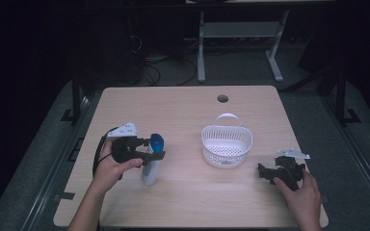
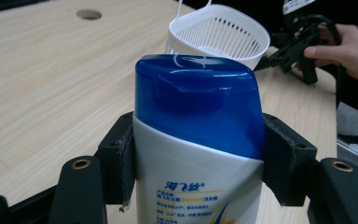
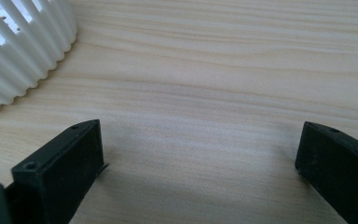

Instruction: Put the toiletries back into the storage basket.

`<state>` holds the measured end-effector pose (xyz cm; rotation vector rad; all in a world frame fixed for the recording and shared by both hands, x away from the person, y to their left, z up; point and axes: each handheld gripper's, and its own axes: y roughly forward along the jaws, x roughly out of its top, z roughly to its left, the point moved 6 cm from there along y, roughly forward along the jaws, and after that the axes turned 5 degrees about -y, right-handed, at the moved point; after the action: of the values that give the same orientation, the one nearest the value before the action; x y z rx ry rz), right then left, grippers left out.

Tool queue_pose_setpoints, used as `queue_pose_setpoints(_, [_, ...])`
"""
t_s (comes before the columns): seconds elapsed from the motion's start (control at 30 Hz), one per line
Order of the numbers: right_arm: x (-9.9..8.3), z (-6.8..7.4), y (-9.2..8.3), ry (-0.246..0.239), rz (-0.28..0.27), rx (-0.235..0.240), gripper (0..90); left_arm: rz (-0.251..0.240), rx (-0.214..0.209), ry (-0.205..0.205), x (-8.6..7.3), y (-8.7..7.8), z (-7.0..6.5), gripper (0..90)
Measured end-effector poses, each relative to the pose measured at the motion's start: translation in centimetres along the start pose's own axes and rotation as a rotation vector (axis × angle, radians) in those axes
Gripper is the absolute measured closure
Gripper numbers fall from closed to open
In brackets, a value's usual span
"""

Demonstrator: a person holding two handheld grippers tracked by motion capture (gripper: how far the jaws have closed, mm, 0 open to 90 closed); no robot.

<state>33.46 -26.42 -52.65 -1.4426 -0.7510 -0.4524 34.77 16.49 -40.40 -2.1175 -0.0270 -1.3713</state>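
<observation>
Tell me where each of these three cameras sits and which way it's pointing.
High view: above the person's side, looking forward and down on the table; both forearms and claws show.
Left gripper view: rides the left claw, looking along its jaws clamped on the shampoo bottle toward the basket; the other hand shows.
Right gripper view: rides the right claw, facing the tabletop between open jaws.
All three share the basket.

One white plastic shampoo bottle with a blue cap (image 1: 152,159) sits between the jaws of the left gripper (image 1: 155,148). One white slotted plastic basket with a loop handle (image 1: 226,143) stands between the two grippers, near the right gripper (image 1: 261,172). One light wooden table (image 1: 183,202) carries both, with one round hole (image 1: 222,98) beyond the basket.
</observation>
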Motion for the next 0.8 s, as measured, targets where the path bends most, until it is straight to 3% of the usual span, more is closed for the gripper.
queue_pose_setpoints(0.27, [0.0,0.0,0.0,0.0,0.0,0.0,0.4,-0.067,-0.044,0.025,0.3,-0.2,-0.1,36.6])
queue_pose_setpoints(0.8, [0.0,0.0,0.0,0.0,0.0,0.0,0.4,-0.097,-0.054,0.068,1.7,-0.6,-0.3,36.6])
